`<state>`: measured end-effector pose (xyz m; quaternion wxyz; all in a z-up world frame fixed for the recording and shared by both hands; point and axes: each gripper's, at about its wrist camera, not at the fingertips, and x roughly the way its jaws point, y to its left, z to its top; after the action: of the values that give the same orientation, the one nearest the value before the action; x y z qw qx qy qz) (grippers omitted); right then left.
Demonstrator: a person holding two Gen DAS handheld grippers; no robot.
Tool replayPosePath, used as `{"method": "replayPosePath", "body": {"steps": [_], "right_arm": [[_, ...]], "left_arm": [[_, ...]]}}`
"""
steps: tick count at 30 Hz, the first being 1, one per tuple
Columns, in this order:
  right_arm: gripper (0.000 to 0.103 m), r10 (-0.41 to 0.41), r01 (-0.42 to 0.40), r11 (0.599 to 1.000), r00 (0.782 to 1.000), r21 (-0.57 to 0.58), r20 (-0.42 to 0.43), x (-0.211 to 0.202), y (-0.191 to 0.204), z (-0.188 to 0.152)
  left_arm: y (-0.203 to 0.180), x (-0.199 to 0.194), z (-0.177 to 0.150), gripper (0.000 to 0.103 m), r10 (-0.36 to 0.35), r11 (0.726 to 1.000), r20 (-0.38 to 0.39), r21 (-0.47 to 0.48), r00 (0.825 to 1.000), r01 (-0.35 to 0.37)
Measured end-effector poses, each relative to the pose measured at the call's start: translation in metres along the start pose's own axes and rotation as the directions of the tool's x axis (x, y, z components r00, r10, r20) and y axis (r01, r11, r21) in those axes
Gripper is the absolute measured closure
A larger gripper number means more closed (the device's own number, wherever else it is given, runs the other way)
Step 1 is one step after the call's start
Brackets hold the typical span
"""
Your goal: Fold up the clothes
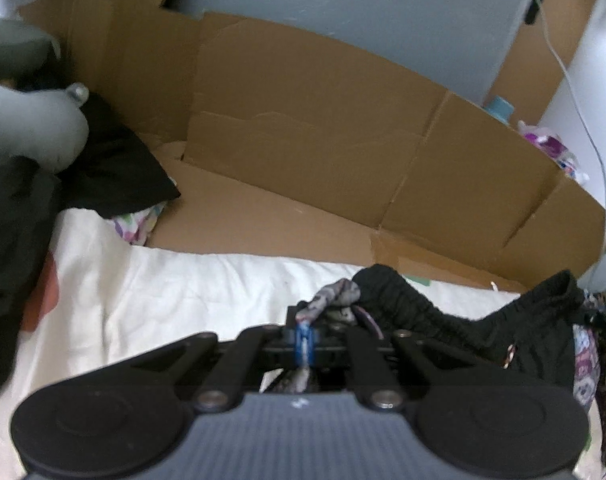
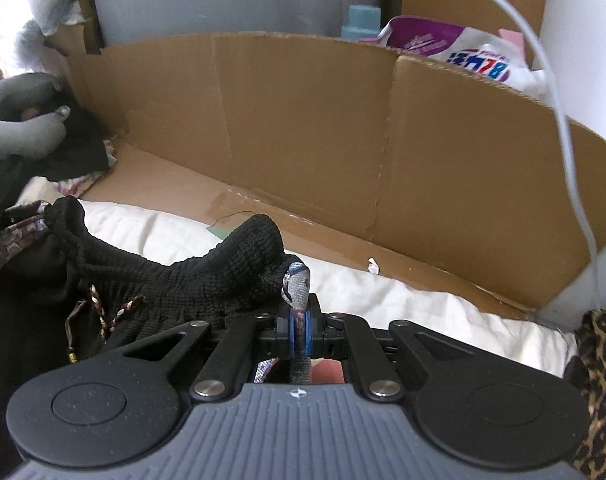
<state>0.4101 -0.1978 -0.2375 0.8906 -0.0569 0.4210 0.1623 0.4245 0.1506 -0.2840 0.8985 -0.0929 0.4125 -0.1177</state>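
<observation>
A garment with a black smocked elastic waistband (image 1: 443, 312) and patterned grey fabric hangs between my two grippers above a white sheet (image 1: 163, 292). My left gripper (image 1: 305, 340) is shut on one end of the garment, patterned cloth bunched at the blue pads. My right gripper (image 2: 299, 330) is shut on the other end, with the waistband (image 2: 207, 280) stretching off to its left. A braided drawstring (image 2: 99, 312) dangles from the waistband. The rest of the garment hangs below, hidden by the gripper bodies.
Brown cardboard walls (image 1: 303, 140) and a cardboard floor stand behind the sheet. A grey neck pillow (image 1: 27, 120) on dark clothes (image 1: 115, 168) lies at the left. Leopard-print cloth (image 2: 599, 380) lies at the right. A white cable (image 2: 559, 120) hangs down on the right.
</observation>
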Motion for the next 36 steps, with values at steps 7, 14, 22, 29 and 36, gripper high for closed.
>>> {"method": "replayPosePath", "body": {"steps": [7, 14, 22, 29, 36], "right_arm": [[0.1, -0.039, 0.038, 0.999, 0.998, -0.014, -0.051, 0.032, -0.001, 0.006], [0.1, -0.053, 0.052, 0.999, 0.995, -0.012, -0.086, 0.064, -0.003, 0.004], [0.1, -0.054, 0.052, 0.998, 0.991, -0.019, -0.124, 0.094, -0.005, 0.006], [0.069, 0.001, 0.021, 0.988, 0.99, 0.152, -0.141, 0.098, -0.026, -0.004], [0.065, 0.053, -0.031, 0.977, 0.994, 0.211, -0.097, 0.049, -0.041, -0.012]], "left_arm": [[0.002, 0.032, 0.004, 0.1, 0.006, 1.0, -0.025, 0.002, 1.0, -0.006], [0.012, 0.057, -0.004, 0.1, 0.023, 1.0, -0.052, -0.015, 0.998, -0.024], [0.021, 0.075, -0.019, 0.1, 0.038, 0.999, -0.081, -0.029, 0.996, -0.04], [0.011, 0.068, -0.017, 0.074, 0.082, 0.997, -0.097, 0.001, 0.992, -0.082], [0.0, 0.038, -0.018, 0.047, 0.117, 0.993, -0.072, -0.021, 0.99, -0.119]]}}
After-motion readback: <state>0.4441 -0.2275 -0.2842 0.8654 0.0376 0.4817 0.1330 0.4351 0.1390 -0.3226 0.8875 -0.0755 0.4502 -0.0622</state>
